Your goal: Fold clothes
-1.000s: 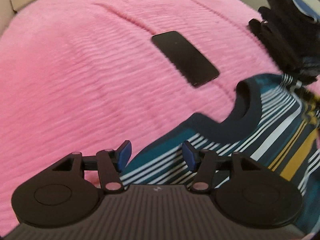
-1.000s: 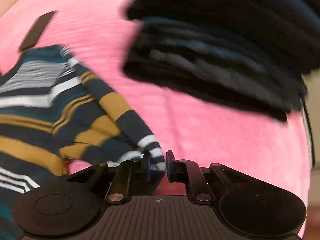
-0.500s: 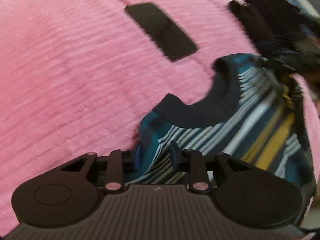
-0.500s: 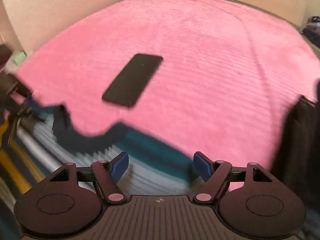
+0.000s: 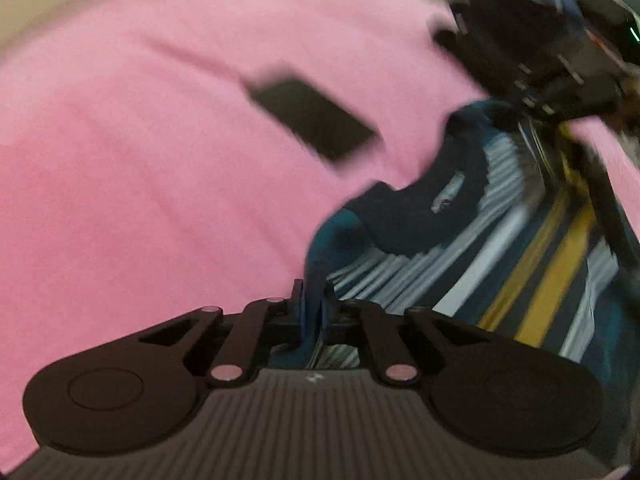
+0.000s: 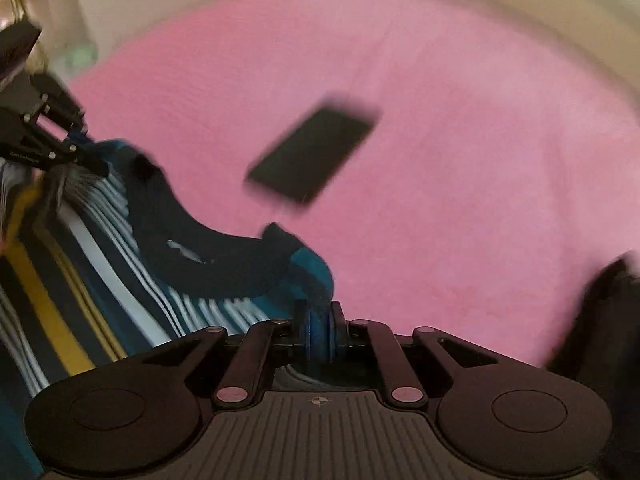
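A striped sweater (image 5: 520, 248) in teal, white, navy and mustard with a dark collar (image 5: 416, 220) hangs lifted over the pink bedspread (image 5: 140, 160). My left gripper (image 5: 314, 312) is shut on teal shoulder fabric beside the collar. My right gripper (image 6: 318, 328) is shut on the opposite teal shoulder of the sweater (image 6: 100, 248), next to the collar (image 6: 192, 248). Each wrist view shows the other gripper at the far shoulder: the right gripper (image 5: 560, 92) and the left gripper (image 6: 60, 148). Both views are motion-blurred.
A black phone (image 5: 316, 120) (image 6: 316, 156) lies flat on the pink bedspread (image 6: 460, 180) beyond the collar. A stack of dark folded clothes (image 5: 508, 32) sits at the bed's far right, also seen as a dark shape (image 6: 600, 312). A pale wall borders the bed.
Both grippers closed on the sweater's shoulders: the left from open a second ago, the right after letting go of the sleeve cuff and swinging round. The sweater's top edge now rises off the bed.
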`<control>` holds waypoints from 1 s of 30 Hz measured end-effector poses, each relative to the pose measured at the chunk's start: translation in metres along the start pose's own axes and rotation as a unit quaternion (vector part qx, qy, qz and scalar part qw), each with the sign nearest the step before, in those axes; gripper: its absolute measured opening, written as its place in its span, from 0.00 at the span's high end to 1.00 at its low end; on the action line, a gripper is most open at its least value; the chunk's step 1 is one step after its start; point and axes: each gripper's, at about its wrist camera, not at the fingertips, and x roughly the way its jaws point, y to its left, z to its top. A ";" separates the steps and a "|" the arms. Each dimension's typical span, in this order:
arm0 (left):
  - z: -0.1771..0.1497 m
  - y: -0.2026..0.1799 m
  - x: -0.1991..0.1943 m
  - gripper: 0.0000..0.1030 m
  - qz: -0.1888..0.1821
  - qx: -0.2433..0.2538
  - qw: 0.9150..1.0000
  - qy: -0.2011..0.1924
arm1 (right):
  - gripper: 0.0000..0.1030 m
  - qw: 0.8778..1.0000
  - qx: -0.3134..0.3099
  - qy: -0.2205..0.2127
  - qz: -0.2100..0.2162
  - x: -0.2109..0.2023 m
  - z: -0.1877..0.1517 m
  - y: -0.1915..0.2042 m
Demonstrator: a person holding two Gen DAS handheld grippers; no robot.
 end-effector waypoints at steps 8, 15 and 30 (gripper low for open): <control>0.010 0.000 0.071 0.82 0.079 -0.015 0.996 0.048 | 0.69 0.997 0.015 -0.004 -0.079 0.047 0.004 -0.004; -0.014 -0.012 0.014 0.71 0.095 -0.071 0.993 -0.004 | 0.40 0.989 0.132 -0.041 -0.051 0.008 -0.035 0.016; -0.098 -0.218 -0.011 0.62 -0.045 -0.041 0.995 0.082 | 0.10 0.916 0.381 0.066 -0.107 -0.164 -0.281 0.091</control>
